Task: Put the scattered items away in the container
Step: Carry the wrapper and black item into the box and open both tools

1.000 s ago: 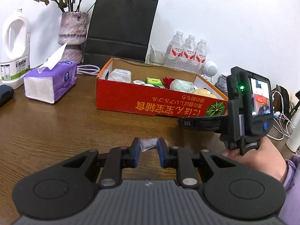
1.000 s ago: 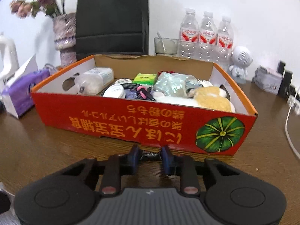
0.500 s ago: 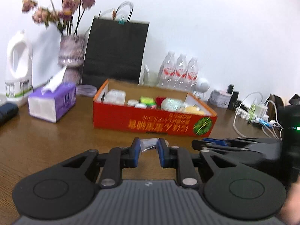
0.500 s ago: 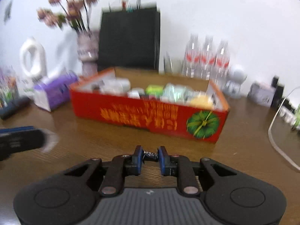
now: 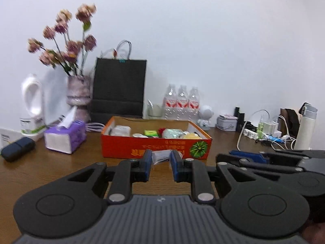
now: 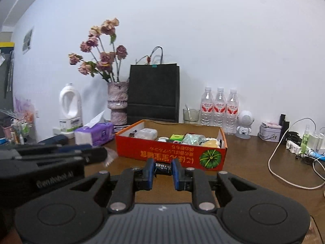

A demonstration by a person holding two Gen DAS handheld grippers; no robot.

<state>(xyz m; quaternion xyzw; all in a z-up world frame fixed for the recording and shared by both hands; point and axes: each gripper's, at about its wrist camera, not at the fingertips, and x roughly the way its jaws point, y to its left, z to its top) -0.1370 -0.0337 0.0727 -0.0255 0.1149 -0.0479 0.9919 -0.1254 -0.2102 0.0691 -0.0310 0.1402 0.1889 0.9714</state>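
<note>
The red cardboard box [image 5: 126, 147] [image 6: 130, 148] with a pumpkin print stands mid-table, holding several small items. My left gripper [image 5: 161, 158] is shut on a small clear plastic packet [image 5: 160, 156], held in the air well short of the box. My right gripper [image 6: 162, 166] is shut on a small black battery [image 6: 162, 165], also short of the box front. Each gripper shows from the side in the other's view: the right gripper [image 5: 233, 156] at the right, the left gripper [image 6: 101, 155] at the left with the packet [image 6: 109, 157] at its tips.
Behind the box stand a black paper bag [image 6: 153, 93], a vase of dried flowers [image 6: 117, 101], three water bottles [image 6: 220, 109] and a glass [image 6: 191, 116]. A purple tissue pack [image 6: 95, 133] and white jug [image 6: 70, 109] sit left. Cables and chargers [image 6: 300, 144] lie right.
Both grippers have drawn back from the box and risen, each still holding its item; the box looks smaller and farther. The right gripper now sits level beside the left one.
</note>
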